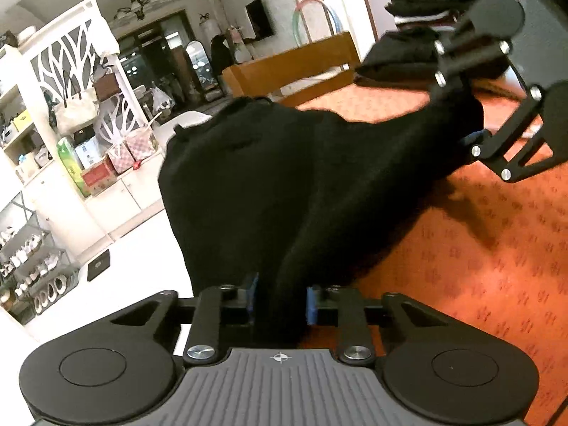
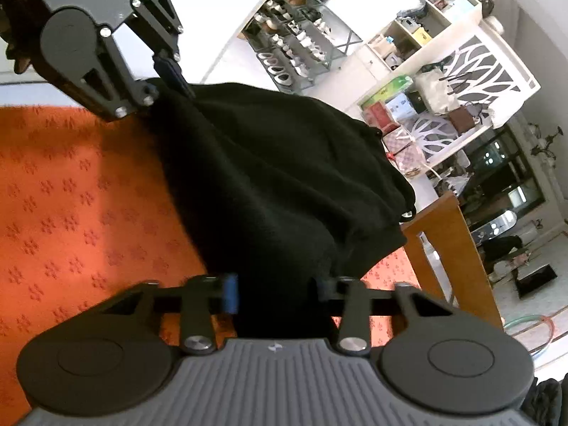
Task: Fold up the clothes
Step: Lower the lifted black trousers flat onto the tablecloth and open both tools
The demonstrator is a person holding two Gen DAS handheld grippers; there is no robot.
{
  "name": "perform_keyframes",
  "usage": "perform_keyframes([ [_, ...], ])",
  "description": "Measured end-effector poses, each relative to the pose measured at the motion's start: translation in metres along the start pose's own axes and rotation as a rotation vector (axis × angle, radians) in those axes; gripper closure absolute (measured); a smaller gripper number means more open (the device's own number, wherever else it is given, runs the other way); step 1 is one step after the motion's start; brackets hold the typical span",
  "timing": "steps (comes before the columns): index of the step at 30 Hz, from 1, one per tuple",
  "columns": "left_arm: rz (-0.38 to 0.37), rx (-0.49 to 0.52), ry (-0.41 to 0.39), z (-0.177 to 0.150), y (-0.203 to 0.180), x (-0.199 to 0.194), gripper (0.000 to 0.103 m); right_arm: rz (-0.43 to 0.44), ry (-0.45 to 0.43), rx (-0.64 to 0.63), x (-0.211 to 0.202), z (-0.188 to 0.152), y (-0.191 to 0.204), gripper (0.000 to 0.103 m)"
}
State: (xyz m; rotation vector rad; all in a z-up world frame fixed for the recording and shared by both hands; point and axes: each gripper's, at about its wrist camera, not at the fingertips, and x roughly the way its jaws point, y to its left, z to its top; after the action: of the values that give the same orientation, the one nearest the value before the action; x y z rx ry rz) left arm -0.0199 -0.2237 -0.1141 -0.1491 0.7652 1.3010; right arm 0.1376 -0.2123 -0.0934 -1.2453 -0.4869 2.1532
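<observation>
A black garment hangs stretched between my two grippers above an orange patterned bedspread. In the left wrist view my left gripper is shut on one bunched end, its blue pads pressing the cloth. My right gripper holds the far end at the upper right. The right wrist view shows the same garment bunched between the pads of my right gripper, which is shut on it. My left gripper pinches the other end at the upper left. The garment's middle sags over the bedspread.
A stack of folded dark clothes sits at the far end of the bed. A wooden bed frame borders the bedspread. Beyond it stand a white shelf unit with bags and boxes and a shoe rack.
</observation>
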Motion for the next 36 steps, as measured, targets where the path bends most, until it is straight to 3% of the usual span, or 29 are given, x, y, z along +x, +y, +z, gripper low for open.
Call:
perform_keyframes([
  [6, 0.015, 0.002, -0.085, 0.038, 0.014, -0.032, 0.085, -0.053, -0.045, 0.091, -0.037, 0.011, -0.030, 0.075],
  [17, -0.083, 0.056, -0.128, 0.071, -0.009, -0.092, 0.086, -0.120, -0.053, 0.146, -0.114, 0.002, -0.063, 0.076],
  [25, -0.196, 0.112, -0.095, 0.054, -0.038, -0.139, 0.087, -0.102, -0.026, 0.174, -0.172, -0.013, -0.035, 0.076],
  [36, -0.345, 0.168, -0.040, 0.017, -0.080, -0.191, 0.087, -0.060, 0.032, 0.229, -0.228, -0.040, 0.036, 0.076],
])
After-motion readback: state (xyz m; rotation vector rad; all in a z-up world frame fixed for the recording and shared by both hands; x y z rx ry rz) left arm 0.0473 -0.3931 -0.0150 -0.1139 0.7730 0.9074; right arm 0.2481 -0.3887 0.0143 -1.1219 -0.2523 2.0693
